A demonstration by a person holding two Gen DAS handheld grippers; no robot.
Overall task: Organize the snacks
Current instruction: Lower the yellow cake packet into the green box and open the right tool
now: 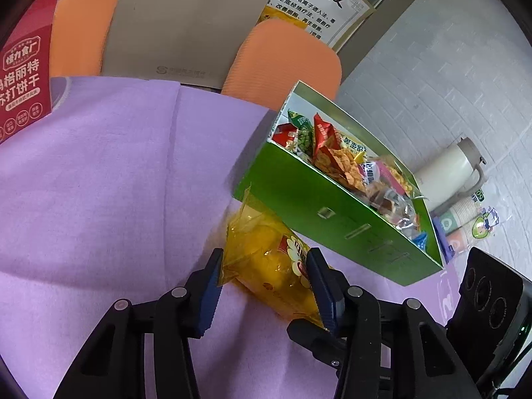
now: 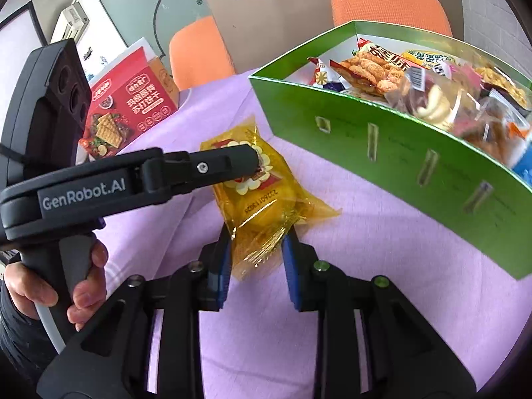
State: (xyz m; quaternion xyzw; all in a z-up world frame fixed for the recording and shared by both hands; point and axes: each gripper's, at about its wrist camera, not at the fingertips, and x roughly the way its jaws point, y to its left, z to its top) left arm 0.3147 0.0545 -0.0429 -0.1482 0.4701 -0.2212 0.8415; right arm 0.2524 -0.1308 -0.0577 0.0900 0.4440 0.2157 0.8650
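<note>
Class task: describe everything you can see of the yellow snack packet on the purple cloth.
The yellow packet is glossy see-through film with crimped ends, a red-and-white label and a printed code. It lies flat on the purple cloth beside the green box. The left claw grips its middle; the right claw straddles its near end.

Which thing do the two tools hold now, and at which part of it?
Both close on the yellow snack packet lying on the purple cloth: the left tool across one end, the right tool on the opposite crimped end.
</note>
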